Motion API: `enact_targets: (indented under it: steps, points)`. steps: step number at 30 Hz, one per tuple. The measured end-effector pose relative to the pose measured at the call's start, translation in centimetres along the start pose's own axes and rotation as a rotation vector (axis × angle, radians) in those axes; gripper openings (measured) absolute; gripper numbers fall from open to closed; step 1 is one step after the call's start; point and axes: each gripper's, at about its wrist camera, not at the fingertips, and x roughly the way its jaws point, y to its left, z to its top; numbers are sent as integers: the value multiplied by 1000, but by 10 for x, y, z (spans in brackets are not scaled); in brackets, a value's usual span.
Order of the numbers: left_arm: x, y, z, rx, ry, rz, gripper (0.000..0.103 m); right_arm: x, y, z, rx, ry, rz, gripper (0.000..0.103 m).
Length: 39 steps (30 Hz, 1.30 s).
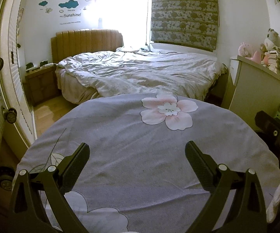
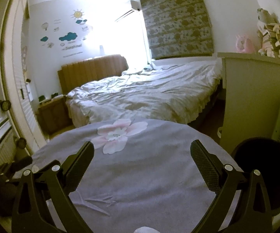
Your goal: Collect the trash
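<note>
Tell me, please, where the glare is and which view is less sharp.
Left wrist view: the window beside the blind is blown out white, washing over the headboard; the wall text stays readable. Right wrist view: the same glare, and the picture is softer, the flower and wall stickers blurred. Both bend straight edges.

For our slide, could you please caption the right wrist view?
Open right gripper above a grey flower-print cloth, dark round bin at right.

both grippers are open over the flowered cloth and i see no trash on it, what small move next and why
Probably tilt the right gripper down toward the white scrap at the near edge. Both it and the left gripper are open and empty, the grey cloth ahead is bare, and the dark bin sits just right. Whether the scrap is trash is unclear.
</note>
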Motion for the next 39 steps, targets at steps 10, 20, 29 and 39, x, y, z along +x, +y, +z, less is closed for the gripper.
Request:
enact_targets:
  steps: [10, 20, 29, 39]
  points:
    - [0, 0, 0, 1, -1, 0, 97, 0, 1, 0, 2, 0, 0, 98]
    - [0, -1, 0, 1, 0, 0, 97, 0, 1, 0, 4, -1, 0, 98]
    - [0, -1, -1, 2, 3, -1, 97, 0, 1, 0, 3, -1, 0, 98]
    - [0, -7, -4, 18, -2, -15, 97, -1, 2, -1, 4, 0, 0, 98]
